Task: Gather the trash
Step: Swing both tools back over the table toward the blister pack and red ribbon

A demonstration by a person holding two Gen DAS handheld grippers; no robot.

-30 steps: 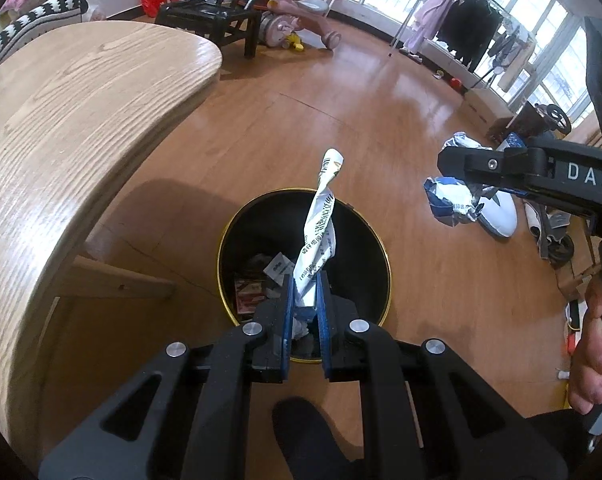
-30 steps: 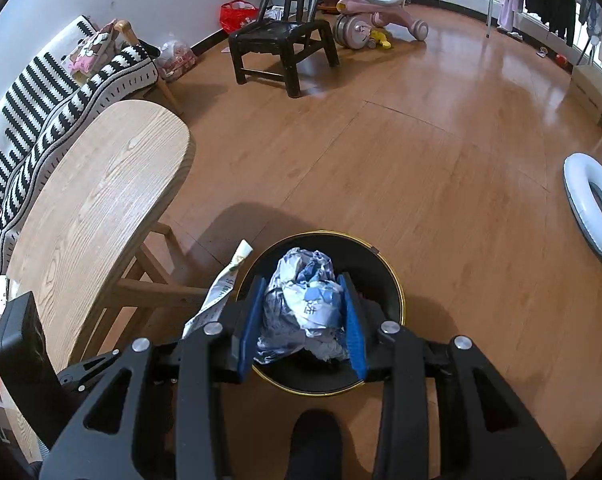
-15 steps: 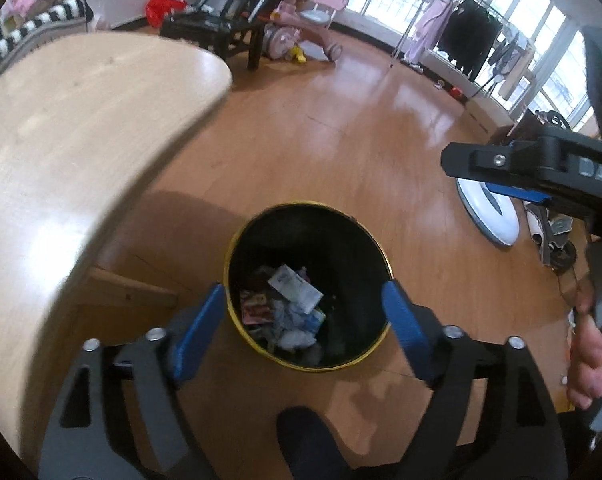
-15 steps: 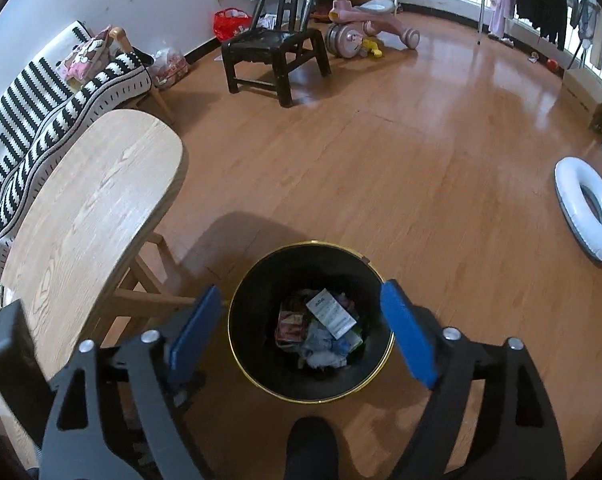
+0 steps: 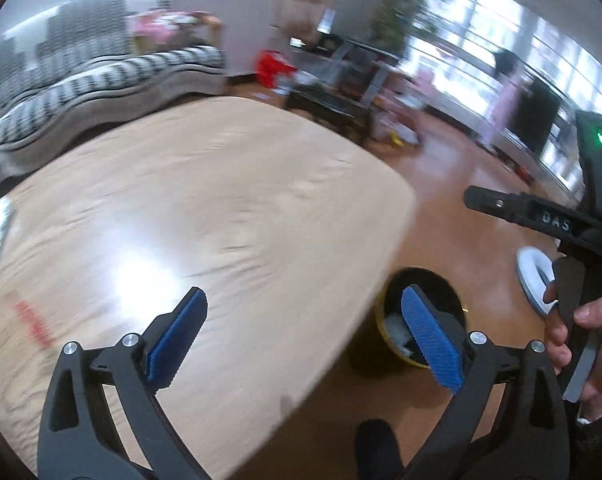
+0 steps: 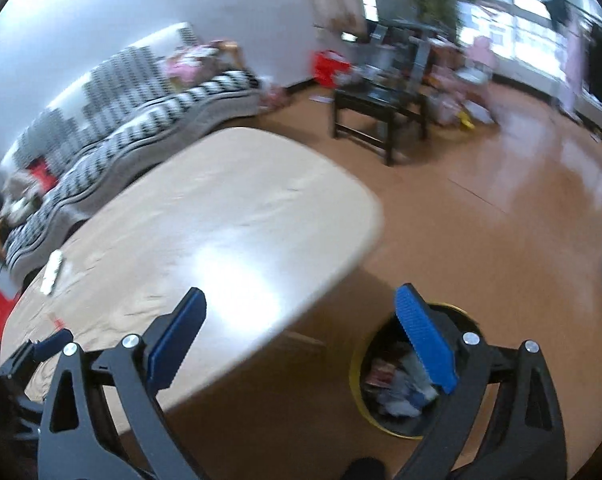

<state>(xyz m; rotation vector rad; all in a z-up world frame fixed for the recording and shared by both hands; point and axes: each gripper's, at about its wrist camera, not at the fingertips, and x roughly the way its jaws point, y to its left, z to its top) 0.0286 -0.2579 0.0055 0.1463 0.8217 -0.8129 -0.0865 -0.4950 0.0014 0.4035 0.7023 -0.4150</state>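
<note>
Trash (image 6: 401, 384) lies in a crumpled heap inside the black bin (image 6: 357, 364) with the yellow rim, which stands on the wooden floor (image 6: 501, 240) just beside the rounded end of the table (image 6: 221, 220). From my right wrist view I can make out white and bluish wrappers and a reddish packet down in it, partly hidden behind my own right finger. My right tool (image 6: 297, 332) is spread wide, its blue-padded fingers (image 6: 425, 344) well apart and with nothing between them; the left finger hangs over the table edge, the right one over the bin. My left tool (image 5: 301, 336) is likewise wide apart and empty, one blue pad (image 5: 177, 340) above the tabletop, the other in front of the bin (image 5: 441, 288), where a little white paper shows at the bottom.

Both views are blurred. The table (image 5: 201, 208) is pale wood with a bright glare on it. Near its far left corner lies a small white item (image 6: 52, 272), too smeared to name, and a thin red mark (image 5: 33, 320) sits closer to me on the left. In the left wrist view my right hand (image 5: 589, 360) grips the dark handle of the other tool at the right edge, with a green light (image 5: 601, 138) glowing on its upright part. Beyond the table runs a black-and-white striped sofa (image 6: 141, 120), a dark stool (image 6: 381, 100) stands on the floor, and a white ring (image 5: 535, 280) lies on the floor past the bin.
</note>
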